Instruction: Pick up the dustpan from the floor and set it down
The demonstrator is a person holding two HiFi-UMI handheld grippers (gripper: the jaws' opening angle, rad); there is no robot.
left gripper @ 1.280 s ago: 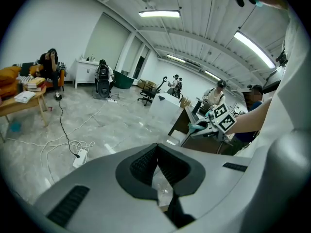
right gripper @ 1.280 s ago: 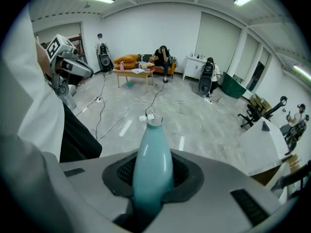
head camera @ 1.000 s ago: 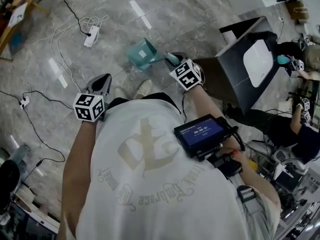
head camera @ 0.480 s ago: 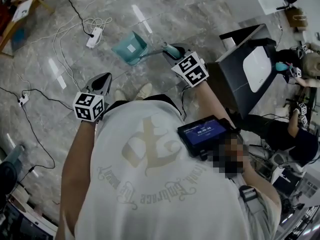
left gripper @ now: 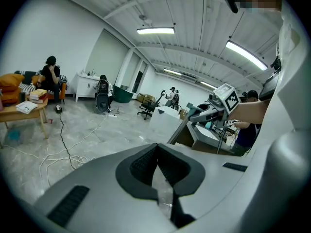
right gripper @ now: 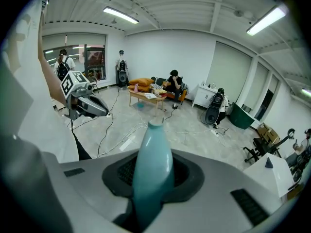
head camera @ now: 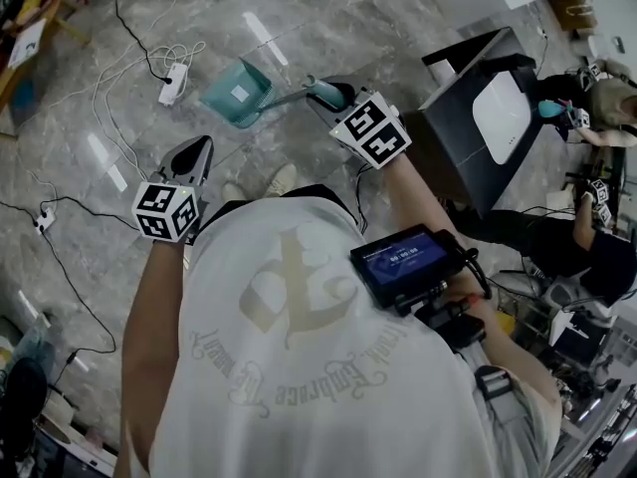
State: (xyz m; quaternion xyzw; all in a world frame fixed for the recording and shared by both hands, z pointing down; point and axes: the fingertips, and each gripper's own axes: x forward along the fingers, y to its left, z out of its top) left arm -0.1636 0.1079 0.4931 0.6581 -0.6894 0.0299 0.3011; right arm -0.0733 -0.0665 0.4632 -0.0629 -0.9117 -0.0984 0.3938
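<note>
We grip dustpan by handle in right gripper, jaws clamped; pan off floor, long axis running from jaws toward upper left in head view; left gripper closed, empty, near pan; we judge right does set-down.

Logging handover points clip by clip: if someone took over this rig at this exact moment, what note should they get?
Left gripper: jaws together, nothing in them, off to the side.
Right gripper: shut on the teal handle of the dustpan.
The dustpan hangs out in front from that grip, above the floor.
Done: pickup.
Left: set it down, then open the jaws.
</note>
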